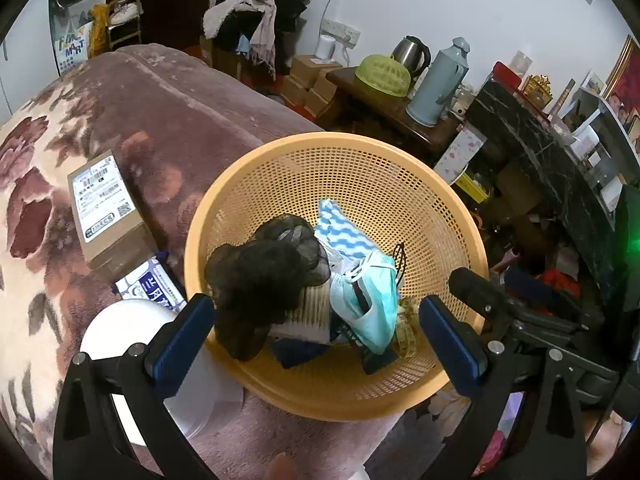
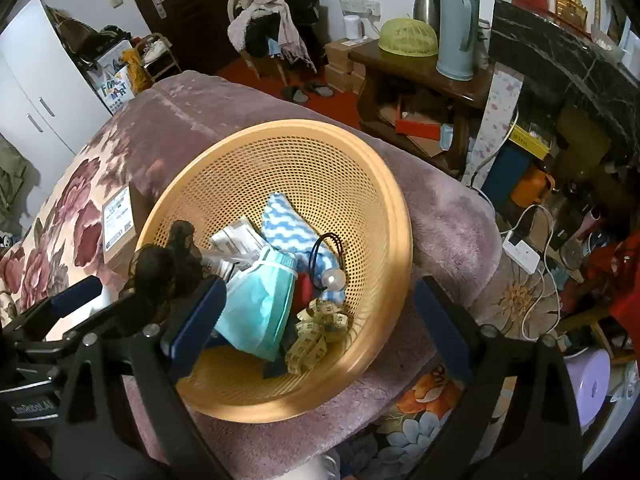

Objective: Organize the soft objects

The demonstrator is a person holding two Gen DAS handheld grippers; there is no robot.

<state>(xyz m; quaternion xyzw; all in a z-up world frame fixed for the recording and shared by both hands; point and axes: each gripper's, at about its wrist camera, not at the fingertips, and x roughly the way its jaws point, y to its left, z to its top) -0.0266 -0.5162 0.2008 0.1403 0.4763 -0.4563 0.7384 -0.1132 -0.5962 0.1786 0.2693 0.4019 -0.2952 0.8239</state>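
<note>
An orange perforated basket (image 1: 360, 168) (image 2: 320, 152) sits on the plush blanket. In it lie a black mesh cloth (image 1: 264, 276) (image 2: 168, 264), a teal face mask (image 1: 368, 304) (image 2: 256, 308), a blue-and-white wavy cloth (image 1: 344, 232) (image 2: 288, 224), a yellow tape measure (image 2: 316, 332) and a black hair tie (image 2: 326, 248). My left gripper (image 1: 316, 332) is open above the basket's near side, empty, with the mesh cloth just ahead of its left finger. My right gripper (image 2: 316, 312) is open over the basket, empty.
A cardboard box (image 1: 106, 216) with a label, a blue-and-white packet (image 1: 152, 284) and a white round lid (image 1: 132, 344) lie on the blanket (image 1: 168, 96) left of the basket. A dark table (image 2: 420, 68) with a thermos and kettle stands behind. Clutter and cables fill the floor at right.
</note>
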